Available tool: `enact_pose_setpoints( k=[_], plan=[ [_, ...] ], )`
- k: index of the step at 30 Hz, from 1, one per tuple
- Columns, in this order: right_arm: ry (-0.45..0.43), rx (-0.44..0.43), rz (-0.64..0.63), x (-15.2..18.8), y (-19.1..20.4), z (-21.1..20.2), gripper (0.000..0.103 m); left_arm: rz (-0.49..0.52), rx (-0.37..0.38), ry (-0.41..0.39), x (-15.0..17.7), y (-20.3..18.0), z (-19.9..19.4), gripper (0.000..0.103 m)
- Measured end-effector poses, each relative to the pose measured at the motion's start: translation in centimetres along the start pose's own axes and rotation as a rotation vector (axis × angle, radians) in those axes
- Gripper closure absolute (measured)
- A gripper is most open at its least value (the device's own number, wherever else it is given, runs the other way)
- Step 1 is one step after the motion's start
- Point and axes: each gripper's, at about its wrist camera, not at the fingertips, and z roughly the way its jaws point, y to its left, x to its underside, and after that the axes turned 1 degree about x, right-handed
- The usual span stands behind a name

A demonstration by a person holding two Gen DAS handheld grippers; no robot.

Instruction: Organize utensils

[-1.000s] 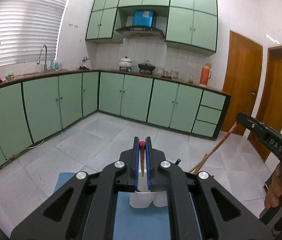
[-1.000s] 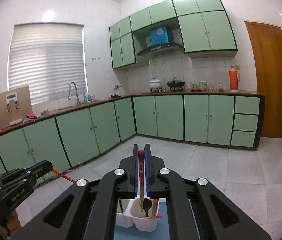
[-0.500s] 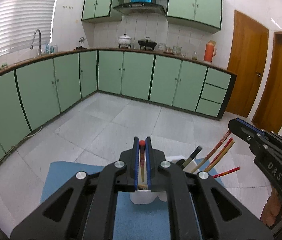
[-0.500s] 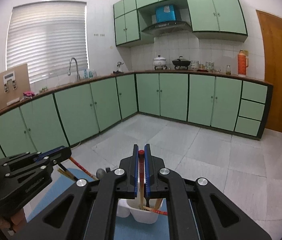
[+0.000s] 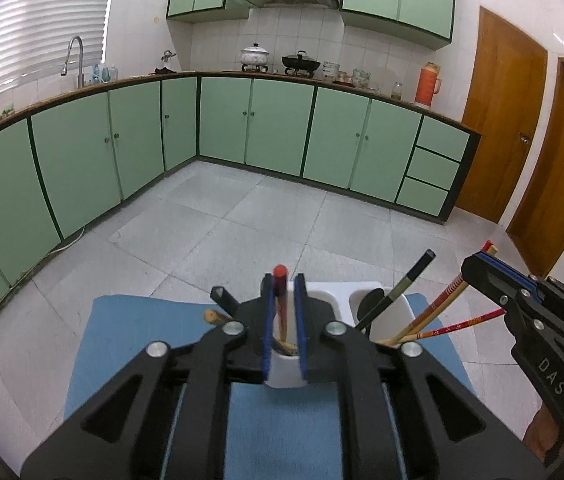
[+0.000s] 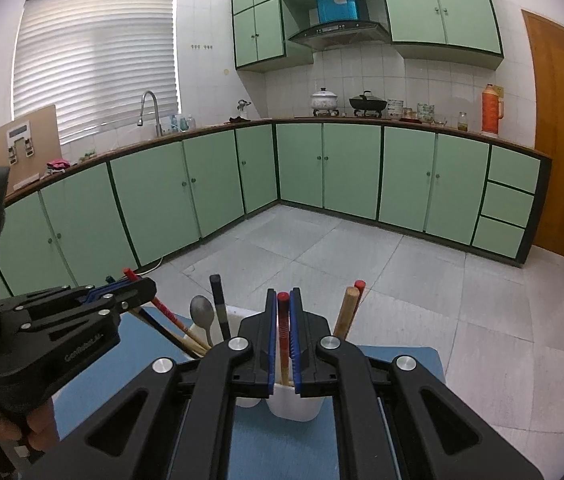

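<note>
Green kitchen cabinets behind; work area is a blue mat (image 5: 130,344) on the bench (image 6: 438,356), with a white plastic utensil holder (image 5: 324,294) at its far end.

Left side first: your left gripper (image 5: 283,312) has its jaws opening around a red-tipped chopstick (image 5: 280,300), which stands in the holder's left compartment. Blue pads look just clear of the stick, so it's releasing. Finish opening before you lift, then pull straight back and up so the pads don't drag it out. Watch the wooden-ended utensil (image 5: 212,316) poking out just left of the jaws.

Middle: metal spoon (image 6: 202,314) and black-handled utensil (image 6: 218,306) lean between the grippers; don't clip them.

Right side: your right gripper (image 6: 283,328) is clamped on a second red-tipped chopstick (image 6: 283,320), lower end inside the right compartment (image 6: 294,406). Can't see whether it has bottomed out. Ease apart only once it's seated, keeping clear of the two sticks (image 6: 348,312) leaning just right.
</note>
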Motion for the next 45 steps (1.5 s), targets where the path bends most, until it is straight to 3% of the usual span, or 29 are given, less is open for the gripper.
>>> enact_pose_setpoints(
  k=[6, 11, 16, 22, 32, 45],
  plan=[
    [-0.043, -0.001, 0.029, 0.0, -0.8, -2.1, 0.079, -0.004, 0.008, -0.039, 0.1, -0.2, -2.1, 0.066],
    [-0.099, 0.011, 0.064, 0.4, -1.7, -5.0, 0.059, -0.003, 0.012, -0.072, 0.8, -0.3, -4.2, 0.058],
    [-0.127, 0.02, 0.098, 1.7, -2.3, -7.9, 0.048, -0.001, 0.006, -0.102, 2.0, -0.5, -6.6, 0.037],
    [-0.138, 0.024, 0.124, 3.8, -2.5, -11.1, 0.03, 0.002, -0.016, -0.127, 4.7, -0.7, -10.1, 0.019],
    [-0.128, 0.011, 0.125, 6.5, -1.2, -16.2, 0.006, 0.027, -0.018, -0.147, 8.1, -1.2, -15.3, 0.008],
    [-0.147, 0.01, 0.076, 7.6, 1.5, -21.7, 0.006, 0.094, -0.024, -0.21, 10.4, -3.0, -22.0, 0.006]
  ],
)
